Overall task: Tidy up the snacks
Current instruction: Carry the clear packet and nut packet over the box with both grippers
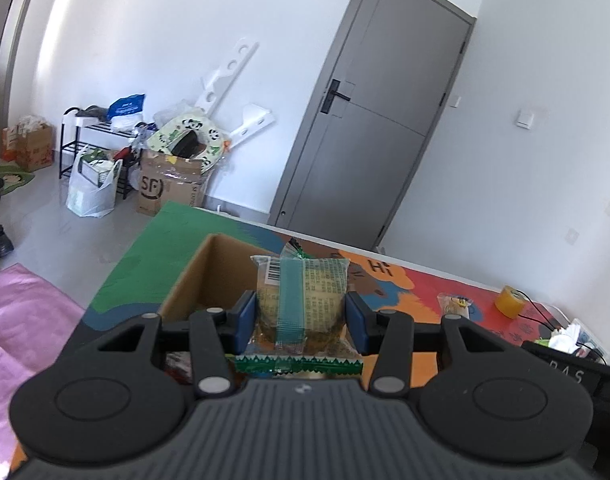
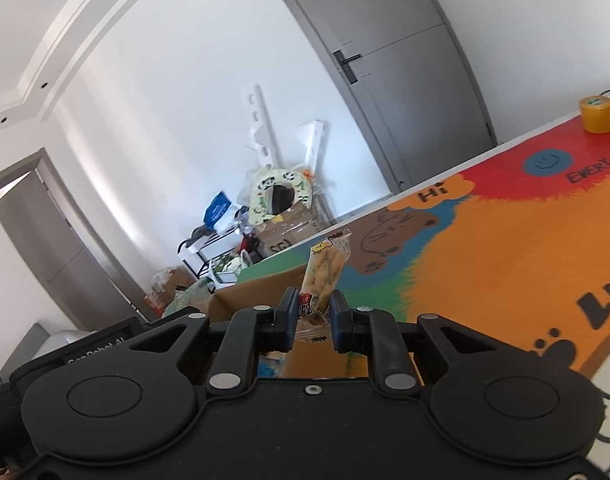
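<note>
We have a snack in each claw, and the cardboard box point(image 1: 209, 276) that we judge to be their destination lies just ahead of and below both. The left claw point(image 1: 301, 320) pinches a squat, clear packet point(image 1: 301, 292) with a teal stripe and a green serrated seam, its long axis pointing away from us over the box's open mouth, so this hand looks the nearer to a drop. The right claw point(image 2: 312, 318), pressed nearly together, grips a slim packet of pale sticks point(image 2: 325, 276) by its lower end, the packet standing up and leaning slightly right; the box's rim point(image 2: 261, 288) sits just beyond and to the left. What lies inside the box is mostly hidden, though something red may show. Another small packet point(image 1: 455, 303) and a yellow tape roll point(image 1: 511, 300) rest farther off on the colourful desk point(image 2: 505, 248).
</note>
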{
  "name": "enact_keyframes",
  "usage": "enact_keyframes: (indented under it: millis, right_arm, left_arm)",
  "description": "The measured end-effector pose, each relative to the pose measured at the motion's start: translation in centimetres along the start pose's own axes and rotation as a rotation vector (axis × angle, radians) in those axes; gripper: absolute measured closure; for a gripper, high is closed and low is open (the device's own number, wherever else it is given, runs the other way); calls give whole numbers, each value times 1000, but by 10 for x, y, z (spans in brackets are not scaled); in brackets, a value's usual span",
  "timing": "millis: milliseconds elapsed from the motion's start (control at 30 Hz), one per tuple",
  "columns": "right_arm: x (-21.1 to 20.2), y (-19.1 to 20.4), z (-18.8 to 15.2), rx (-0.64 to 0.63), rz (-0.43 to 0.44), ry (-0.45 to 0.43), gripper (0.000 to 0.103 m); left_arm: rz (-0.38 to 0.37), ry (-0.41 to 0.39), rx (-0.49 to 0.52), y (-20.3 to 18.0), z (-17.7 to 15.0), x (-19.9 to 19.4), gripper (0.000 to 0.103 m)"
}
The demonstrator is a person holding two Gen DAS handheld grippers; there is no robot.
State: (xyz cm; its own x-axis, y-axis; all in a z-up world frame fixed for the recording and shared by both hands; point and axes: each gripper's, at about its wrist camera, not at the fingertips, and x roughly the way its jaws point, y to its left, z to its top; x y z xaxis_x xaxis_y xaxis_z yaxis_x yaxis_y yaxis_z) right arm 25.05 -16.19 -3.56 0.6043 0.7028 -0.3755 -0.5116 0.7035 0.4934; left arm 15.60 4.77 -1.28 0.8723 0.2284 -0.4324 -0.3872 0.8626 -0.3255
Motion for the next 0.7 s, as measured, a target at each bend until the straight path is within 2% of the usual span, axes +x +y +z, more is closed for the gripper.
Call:
enact_keyframes:
  millis: [333,433,467,700]
  right_arm:
    - [24,32,-5,-45,25,33,85]
    - [35,39,-8,-51,27,47,85]
    - [39,42,-9,-52,32,51,85]
    - [56,58,-12,-62,62,63,85]
  left_arm:
    - [19,18,-32,29,5,10,56]
    - [16,63,-66,39,2,14,56]
    - [20,67,-60,42,2,14,53]
    - [68,32,-85,62,13,5,50]
